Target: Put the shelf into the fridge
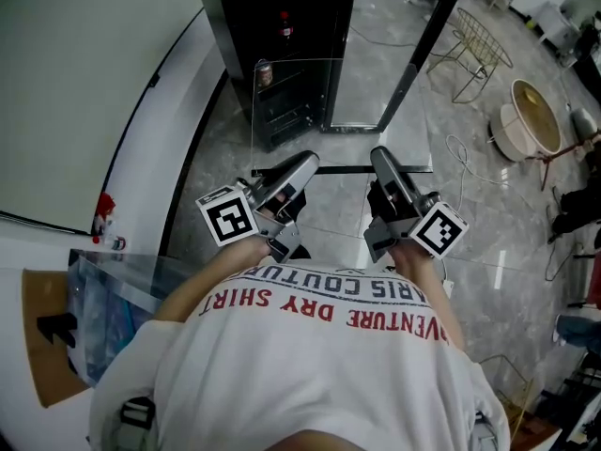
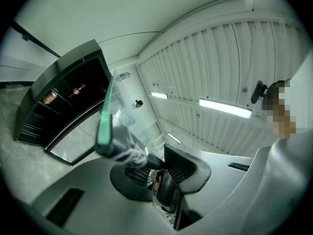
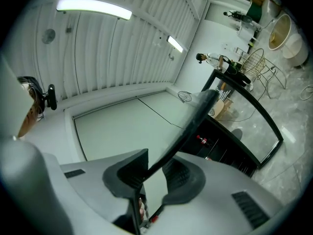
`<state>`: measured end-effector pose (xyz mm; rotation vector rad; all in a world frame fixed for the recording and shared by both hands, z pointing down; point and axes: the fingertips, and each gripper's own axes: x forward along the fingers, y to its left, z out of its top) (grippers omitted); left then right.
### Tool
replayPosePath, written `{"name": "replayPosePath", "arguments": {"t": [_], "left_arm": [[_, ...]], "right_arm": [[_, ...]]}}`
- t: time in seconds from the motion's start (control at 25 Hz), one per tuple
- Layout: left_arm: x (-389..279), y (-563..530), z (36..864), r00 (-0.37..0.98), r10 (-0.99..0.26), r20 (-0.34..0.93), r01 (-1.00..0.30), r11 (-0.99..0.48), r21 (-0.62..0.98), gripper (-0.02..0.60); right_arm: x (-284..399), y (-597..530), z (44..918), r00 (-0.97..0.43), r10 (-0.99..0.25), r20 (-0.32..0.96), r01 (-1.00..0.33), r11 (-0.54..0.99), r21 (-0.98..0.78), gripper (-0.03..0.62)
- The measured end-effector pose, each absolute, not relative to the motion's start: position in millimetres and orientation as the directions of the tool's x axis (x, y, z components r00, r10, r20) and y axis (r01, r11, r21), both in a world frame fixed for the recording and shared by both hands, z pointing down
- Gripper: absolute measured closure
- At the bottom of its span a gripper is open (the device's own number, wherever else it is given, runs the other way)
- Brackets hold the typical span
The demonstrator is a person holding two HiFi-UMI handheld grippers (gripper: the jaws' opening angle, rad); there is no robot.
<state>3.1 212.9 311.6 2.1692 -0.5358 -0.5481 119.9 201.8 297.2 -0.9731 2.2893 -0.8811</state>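
Both grippers are clamped on the shelf point(image 1: 338, 111) - a clear glass pane held roughly level in front of the person's white shirt point(image 1: 310, 365).

Left gripper point(image 1: 308, 163) grips the near left edge. In the left gripper view the left gripper's point(image 2: 155, 173) jaws stand narrow and pinch a grey-trimmed corner of the shelf point(image 2: 105, 121), whose green glass edge runs out from them.

Right gripper point(image 1: 380, 155) grips the near right edge. In the right gripper view the right gripper's point(image 3: 156, 173) pads sit close on the shelf point(image 3: 195, 121), which shows as a thin dark line running away between them.

The shelf is not in the fridge point(image 1: 282, 45) - its far edge hangs just in front of the open black cabinet. The fridge door point(image 1: 404, 26) is swung open to the right. Inside are a red-capped bottle point(image 1: 285, 22) on an upper level and a can point(image 1: 266, 71) lower down.

Far right on the marble floor point(image 1: 470, 242): a wire rack point(image 1: 479, 50) and a round tub point(image 1: 531, 116).
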Motion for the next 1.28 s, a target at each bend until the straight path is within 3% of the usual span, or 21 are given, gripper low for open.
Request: {"name": "replayPosePath", "arguments": {"t": [0.72, 1.28], "left_arm": [[2.0, 153.2, 321.1, 0.817, -0.547, -0.184, -0.239, -0.610, 0.755, 0.477], [-2.7, 40.4, 336.5, 0.781, -0.608, -0.143, -0.298, -0.564, 0.770, 0.468]], "right_arm": [[118.0, 136.5, 311.6, -0.646, -0.743, -0.175, -0.419, 0.537, -0.732, 0.500], [111.1, 14.0, 325.1, -0.700, -0.700, -0.143, -0.379, 0.534, -0.756, 0.499]]}}
